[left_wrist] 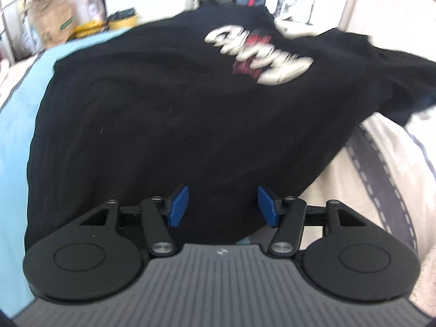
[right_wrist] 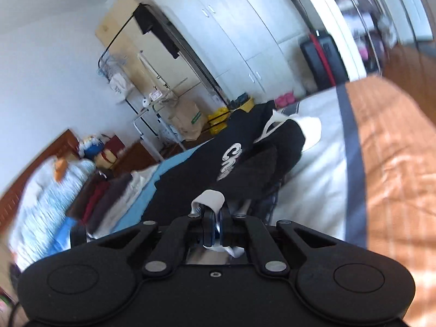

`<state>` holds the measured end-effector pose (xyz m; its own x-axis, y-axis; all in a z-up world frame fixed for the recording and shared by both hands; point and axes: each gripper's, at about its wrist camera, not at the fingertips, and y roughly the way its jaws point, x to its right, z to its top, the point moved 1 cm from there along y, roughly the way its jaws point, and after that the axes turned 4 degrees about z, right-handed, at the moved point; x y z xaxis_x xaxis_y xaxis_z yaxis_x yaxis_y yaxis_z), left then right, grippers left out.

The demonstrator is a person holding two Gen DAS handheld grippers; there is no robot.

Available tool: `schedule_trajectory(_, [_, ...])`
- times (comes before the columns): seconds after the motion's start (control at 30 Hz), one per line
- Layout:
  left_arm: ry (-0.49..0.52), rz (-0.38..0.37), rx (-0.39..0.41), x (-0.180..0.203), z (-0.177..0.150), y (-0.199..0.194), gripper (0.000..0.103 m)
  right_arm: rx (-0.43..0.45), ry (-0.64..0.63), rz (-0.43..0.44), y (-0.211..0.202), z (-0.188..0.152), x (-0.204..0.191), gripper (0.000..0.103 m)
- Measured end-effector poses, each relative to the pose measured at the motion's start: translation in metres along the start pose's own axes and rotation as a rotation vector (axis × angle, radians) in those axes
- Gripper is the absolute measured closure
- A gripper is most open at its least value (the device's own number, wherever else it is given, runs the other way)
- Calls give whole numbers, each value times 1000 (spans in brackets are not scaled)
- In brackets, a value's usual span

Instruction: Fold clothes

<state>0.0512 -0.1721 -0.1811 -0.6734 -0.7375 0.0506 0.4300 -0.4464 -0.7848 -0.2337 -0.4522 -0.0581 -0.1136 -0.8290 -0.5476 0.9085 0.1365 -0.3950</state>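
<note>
Pinching a white-trimmed edge of the black T-shirt, the right gripper has its fingers drawn together with only the thickness of the cloth between them. The likely reason for so tight a grip is that this edge is being lifted and carried over for a fold, and a slack hold would let the fabric slide out. Just ahead of those fingers the shirt rises in a bunched ridge, its white lettering partly showing, which suggests the garment is raised on this side rather than lying flat.

The left gripper is the opposite case — its blue fingers stand wide apart and hold nothing. They sit at the near hem of the shirt, with black cloth showing between and beyond them, probably poised to press or take that hem while the other side is moved. Whether they touch the fabric cannot be told.

Farther ahead of the left fingers the shirt spreads across the bed, over a light blue sheet, with the printed logo toward the far end — blurred, so its wording is unclear. A sleeve trails off to the far right.
</note>
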Motion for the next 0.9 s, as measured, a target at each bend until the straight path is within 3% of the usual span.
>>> schedule_trajectory(0.13, [11, 17, -13, 1, -1, 2, 47, -147, 18, -187, 13, -28, 24, 98])
schedule_trajectory(0.27, [70, 59, 1, 5, -2, -7, 46, -174, 106, -280, 27, -42, 52, 98])
schedule_trajectory(0.4, [187, 54, -40, 19, -14, -9, 32, -145, 76, -296, 36, -40, 48, 98])
schedule_trajectory(0.47, [268, 74, -52, 30, -21, -7, 27, -101, 37, -262, 30, -38, 42, 98])
schedule_trajectory(0.57, [334, 126, 15, 39, -22, -11, 24, -41, 27, -216, 16, -28, 37, 98])
schedule_trajectory(0.6, [314, 134, 45, 36, -20, -19, 28, -19, 30, -193, 12, -22, 35, 98])
schedule_trajectory(0.63, [294, 142, 75, 34, -18, -26, 54, 0, 28, -170, 10, -17, 30, 98])
schedule_trajectory(0.67, [274, 149, 106, 31, -16, -33, 95, 14, 21, -157, 8, -12, 24, 98])
schedule_trajectory(0.7, [253, 157, 136, 29, -14, -41, 99, 25, 6, -155, 10, -7, 16, 98])
schedule_trajectory(0.8, [192, 180, 226, 21, -7, -62, 99, 94, -56, -135, 7, 1, -4, 98])
schedule_trajectory(0.9, [151, 208, 286, 18, -9, -89, 99, 85, -76, -154, 2, 5, -21, 98])
